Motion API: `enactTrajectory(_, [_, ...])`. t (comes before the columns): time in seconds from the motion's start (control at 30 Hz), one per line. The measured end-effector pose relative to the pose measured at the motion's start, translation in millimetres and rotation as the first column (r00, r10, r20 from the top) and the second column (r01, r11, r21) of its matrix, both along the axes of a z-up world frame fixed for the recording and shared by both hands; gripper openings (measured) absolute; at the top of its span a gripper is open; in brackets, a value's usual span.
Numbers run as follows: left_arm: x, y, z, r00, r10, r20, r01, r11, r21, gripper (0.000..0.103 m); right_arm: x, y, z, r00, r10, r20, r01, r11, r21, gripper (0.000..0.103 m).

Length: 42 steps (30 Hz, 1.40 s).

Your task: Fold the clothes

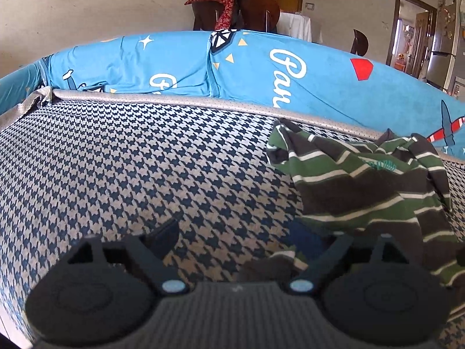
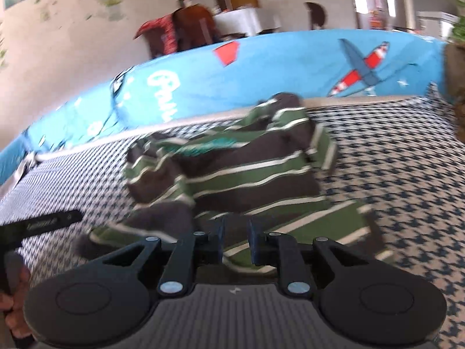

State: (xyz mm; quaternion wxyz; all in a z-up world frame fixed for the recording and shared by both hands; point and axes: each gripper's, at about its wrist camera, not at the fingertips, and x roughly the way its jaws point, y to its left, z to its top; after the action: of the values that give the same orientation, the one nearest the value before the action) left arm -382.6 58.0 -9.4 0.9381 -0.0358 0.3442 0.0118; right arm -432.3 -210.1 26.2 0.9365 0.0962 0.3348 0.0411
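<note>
A crumpled shirt with green, brown and white stripes (image 1: 363,186) lies on the houndstooth seat of a sofa (image 1: 130,160). In the left wrist view it is to the right, near the blue backrest. My left gripper (image 1: 241,232) is open wide and low over the seat. Its left finger is over bare cushion and its right finger (image 1: 328,250) is at the shirt's near edge, partly under a fold. In the right wrist view, which is blurred, the shirt (image 2: 247,171) fills the middle. My right gripper (image 2: 236,232) hovers over its near hem, with the jaws a narrow gap apart and cloth visible behind that gap.
A blue printed cover (image 1: 261,67) drapes the sofa back behind the shirt. A finger of the left gripper (image 2: 52,221) and a hand (image 2: 14,296) show at the left edge of the right wrist view. Chairs (image 1: 250,11) and a table stand beyond the sofa.
</note>
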Motion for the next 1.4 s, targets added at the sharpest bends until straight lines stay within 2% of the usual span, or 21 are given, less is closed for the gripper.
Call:
enactTrajectory(0.2, [2,2,-4,1.000,-0.006,-0.025,0.006,1.000,-0.006,0.099,5,29,-6,0.995,0.101,-0.008,-0.101,0.995,-0.022,0.020])
enactTrajectory(0.4, [2,7,-2,1.000,0.009,-0.029,-0.010,1.000,-0.012,0.103,9,55,-11,0.983,0.183,-0.006,-0.183,0.982,-0.038,0.027])
enactTrajectory(0.5, [3,11,-1,0.999,0.019,-0.033,-0.020,1.000,-0.019,0.103,10,67,-11,0.975,0.221,-0.002,-0.221,0.974,-0.051,0.028])
enactTrajectory(0.6, [3,15,0,0.999,0.028,-0.037,-0.029,0.999,-0.026,0.103,11,81,-13,0.964,0.265,-0.005,-0.265,0.962,-0.066,0.034])
enactTrajectory(0.83, [5,29,1,0.997,0.066,-0.048,-0.069,0.996,-0.058,0.103,9,116,-17,0.927,0.375,-0.004,-0.372,0.920,-0.125,0.040])
enactTrajectory(1.07, [5,38,0,0.994,0.088,-0.061,-0.093,0.992,-0.082,0.103,19,146,-30,0.909,0.416,-0.012,-0.410,0.891,-0.195,0.054])
enactTrajectory(1.2, [4,42,0,0.994,0.092,-0.063,-0.098,0.991,-0.088,0.103,27,157,-39,0.909,0.416,-0.037,-0.414,0.885,-0.216,0.055])
enactTrajectory(1.33, [4,45,0,0.994,0.095,-0.062,-0.100,0.991,-0.087,0.103,31,160,-46,0.914,0.404,-0.022,-0.398,0.887,-0.236,0.053])
enactTrajectory(1.4, [4,46,1,0.994,0.095,-0.060,-0.100,0.991,-0.089,0.103,33,159,-45,0.918,0.397,-0.018,-0.390,0.893,-0.226,0.040])
